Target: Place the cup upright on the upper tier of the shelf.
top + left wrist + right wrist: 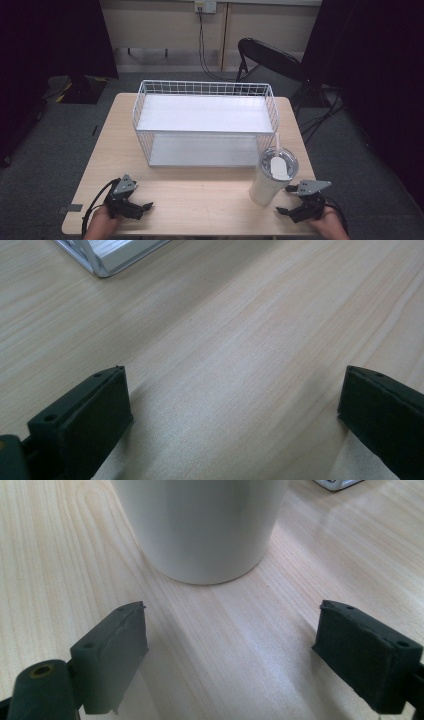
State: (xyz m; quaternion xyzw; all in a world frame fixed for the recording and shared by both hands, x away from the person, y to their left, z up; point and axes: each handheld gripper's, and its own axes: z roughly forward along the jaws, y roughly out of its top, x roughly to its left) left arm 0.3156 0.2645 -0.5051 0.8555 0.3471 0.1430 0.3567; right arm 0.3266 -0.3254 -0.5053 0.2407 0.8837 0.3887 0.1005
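A white cup (270, 176) with a clear lid and straw stands upright on the wooden worktop (200, 195), near its front right corner and just in front of the right end of a white wire rack (205, 122). The right gripper (289, 200) rests just beside the cup, jaws spread wide and holding nothing, with the cup's base straight ahead of them. The left gripper (146, 207) sits at the front left, well apart from the cup, jaws also wide open and empty
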